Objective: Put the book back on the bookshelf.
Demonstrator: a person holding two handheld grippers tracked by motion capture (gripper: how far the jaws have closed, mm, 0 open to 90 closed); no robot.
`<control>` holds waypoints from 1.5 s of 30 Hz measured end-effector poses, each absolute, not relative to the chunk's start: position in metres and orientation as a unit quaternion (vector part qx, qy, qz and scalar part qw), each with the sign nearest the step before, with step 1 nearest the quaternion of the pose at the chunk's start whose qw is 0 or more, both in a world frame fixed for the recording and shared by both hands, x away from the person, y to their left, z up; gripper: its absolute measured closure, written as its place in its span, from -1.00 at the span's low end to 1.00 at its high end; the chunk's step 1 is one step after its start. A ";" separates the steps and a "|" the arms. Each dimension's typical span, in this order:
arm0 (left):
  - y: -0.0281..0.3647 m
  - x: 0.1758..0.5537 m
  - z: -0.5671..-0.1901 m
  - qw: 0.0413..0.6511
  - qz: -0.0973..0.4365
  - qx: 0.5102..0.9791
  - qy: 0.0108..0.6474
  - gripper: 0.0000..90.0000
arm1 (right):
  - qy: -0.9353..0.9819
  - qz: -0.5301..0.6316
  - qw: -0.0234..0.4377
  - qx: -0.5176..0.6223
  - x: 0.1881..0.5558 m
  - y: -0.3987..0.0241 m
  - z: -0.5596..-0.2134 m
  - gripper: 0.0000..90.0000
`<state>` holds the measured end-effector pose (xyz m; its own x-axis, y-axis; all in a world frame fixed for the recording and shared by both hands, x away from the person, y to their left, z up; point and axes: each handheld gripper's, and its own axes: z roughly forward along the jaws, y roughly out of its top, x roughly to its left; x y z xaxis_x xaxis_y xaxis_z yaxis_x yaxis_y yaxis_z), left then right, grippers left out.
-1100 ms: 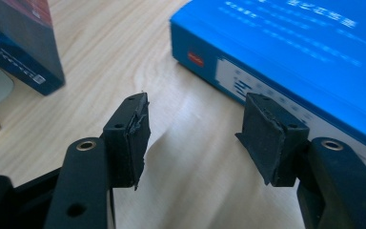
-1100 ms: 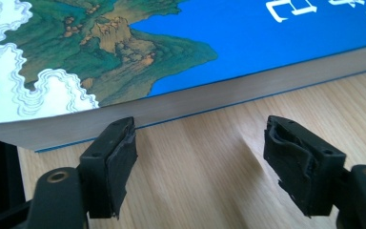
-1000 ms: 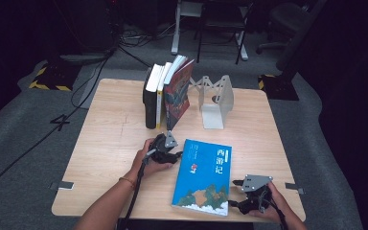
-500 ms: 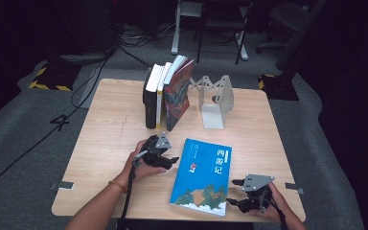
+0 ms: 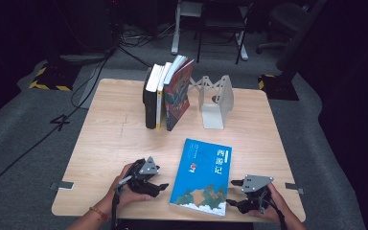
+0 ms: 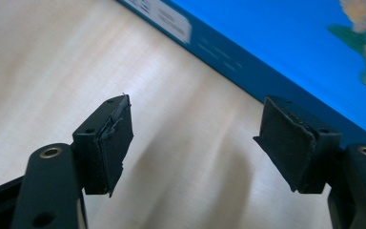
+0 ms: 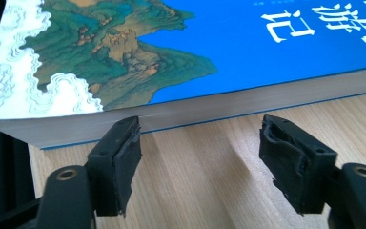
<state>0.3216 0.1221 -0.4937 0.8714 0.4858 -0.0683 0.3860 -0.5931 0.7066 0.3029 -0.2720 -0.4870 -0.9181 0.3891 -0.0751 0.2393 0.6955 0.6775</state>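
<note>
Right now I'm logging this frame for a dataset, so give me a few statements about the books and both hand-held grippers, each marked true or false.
1. The blue book lies flat on the table. True.
2. The left hand-held gripper is clamped on the blue book's spine. False: its jaws stand open over bare wood, beside the book's edge.
3. The right hand-held gripper is open, facing the book's page edge. True.
4. The standing books lean against the white bookend. False: a gap separates them from it.
5. A book lies open on the table. False: the blue one is closed, cover up.
</note>
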 end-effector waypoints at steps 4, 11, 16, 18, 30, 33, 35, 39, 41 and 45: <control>0.121 0.304 -0.488 0.393 0.063 0.888 0.230 -0.42 | 0.913 0.353 0.110 0.175 0.303 -0.272 -0.485 -0.32; 0.108 0.279 -0.476 0.408 0.067 0.888 0.203 -0.47 | 0.902 0.375 0.112 0.186 0.304 -0.274 -0.480 -0.32; 0.087 0.275 -0.474 0.408 0.060 0.894 0.176 -0.47 | 0.895 0.385 0.122 0.190 0.305 -0.270 -0.474 -0.32; 0.073 0.273 -0.474 0.398 0.064 0.901 0.160 -0.47 | 0.892 0.389 0.124 0.191 0.306 -0.268 -0.472 -0.32; 0.022 0.270 -0.474 0.387 0.075 0.907 0.146 -0.47 | 0.880 0.408 0.139 0.199 0.310 -0.260 -0.462 -0.34; 0.012 0.270 -0.473 0.377 0.097 0.908 0.153 -0.45 | 0.878 0.413 0.140 0.200 0.311 -0.258 -0.459 -0.34; 0.008 0.272 -0.473 0.377 0.104 0.907 0.158 -0.45 | 0.876 0.416 0.142 0.198 0.311 -0.258 -0.457 -0.34; 0.004 0.276 -0.472 0.381 0.105 0.903 0.169 -0.41 | 0.873 0.421 0.147 0.198 0.312 -0.256 -0.454 -0.34; 0.002 0.277 -0.471 0.380 0.105 0.903 0.169 -0.40 | 0.871 0.424 0.147 0.198 0.313 -0.255 -0.453 -0.34; 0.005 0.274 -0.466 0.390 0.113 0.902 0.147 -0.14 | 0.869 0.427 0.150 0.199 0.314 -0.254 -0.452 -0.34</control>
